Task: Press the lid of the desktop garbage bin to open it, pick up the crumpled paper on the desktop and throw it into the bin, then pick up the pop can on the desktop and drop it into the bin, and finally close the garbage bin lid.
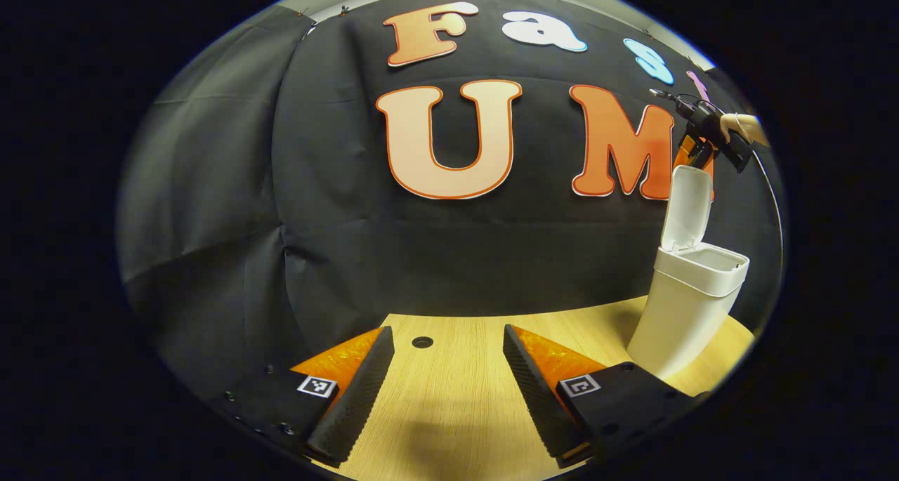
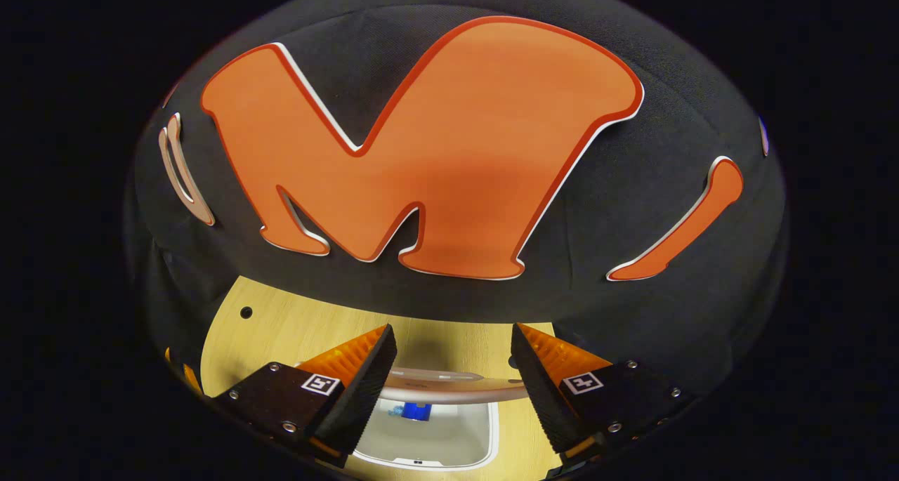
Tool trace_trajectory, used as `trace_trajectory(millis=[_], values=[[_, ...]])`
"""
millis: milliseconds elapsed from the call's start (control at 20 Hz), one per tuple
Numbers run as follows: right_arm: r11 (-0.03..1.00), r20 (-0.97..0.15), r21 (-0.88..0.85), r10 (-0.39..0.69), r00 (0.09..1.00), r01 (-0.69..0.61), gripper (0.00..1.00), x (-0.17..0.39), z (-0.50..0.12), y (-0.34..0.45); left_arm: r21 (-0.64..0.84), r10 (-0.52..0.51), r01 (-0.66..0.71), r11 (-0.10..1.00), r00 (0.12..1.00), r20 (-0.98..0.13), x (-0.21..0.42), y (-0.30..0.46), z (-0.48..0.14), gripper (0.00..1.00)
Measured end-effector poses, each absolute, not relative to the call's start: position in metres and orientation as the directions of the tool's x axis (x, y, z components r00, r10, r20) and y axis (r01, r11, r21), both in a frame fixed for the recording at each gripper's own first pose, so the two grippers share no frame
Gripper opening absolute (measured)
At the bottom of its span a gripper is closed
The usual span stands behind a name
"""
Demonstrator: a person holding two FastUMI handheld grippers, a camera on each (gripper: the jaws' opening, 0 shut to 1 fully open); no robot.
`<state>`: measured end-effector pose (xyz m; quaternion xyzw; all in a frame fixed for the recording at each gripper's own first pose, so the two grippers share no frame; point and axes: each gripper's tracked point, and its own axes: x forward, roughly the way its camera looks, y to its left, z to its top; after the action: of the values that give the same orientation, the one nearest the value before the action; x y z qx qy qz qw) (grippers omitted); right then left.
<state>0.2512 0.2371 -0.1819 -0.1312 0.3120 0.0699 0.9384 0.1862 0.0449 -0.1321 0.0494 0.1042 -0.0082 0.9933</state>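
The white garbage bin stands on the wooden counter with its lid raised upright. The right hand-held gripper hangs above the lid's top edge, spread and empty; something blue lies inside the bin. The left hand-held gripper hovers low over bare counter, well left of the bin, spread and empty.

My left gripper hovers low over the wooden desktop, fingers spread, nothing between them. At right, the white bin stands with lid upright; the right gripper hangs above it.
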Motion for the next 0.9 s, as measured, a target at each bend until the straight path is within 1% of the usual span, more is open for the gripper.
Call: trace_trajectory(millis=[450, 900], values=[[0.940, -0.670, -0.205, 0.068, 0.739, -0.272, 0.99, 0.191, -0.211, 0.228, 0.095, -0.056, 0.076, 0.993, 0.978, -0.201, 0.191, 0.028, -0.128, 0.99], [0.954, -0.723, -0.157, 0.066, 0.688, -0.257, 1.00, 0.150, -0.262, 0.207, 0.097, -0.087, 0.109, 0.989, 0.975, -0.203, 0.185, 0.022, -0.127, 0.99]])
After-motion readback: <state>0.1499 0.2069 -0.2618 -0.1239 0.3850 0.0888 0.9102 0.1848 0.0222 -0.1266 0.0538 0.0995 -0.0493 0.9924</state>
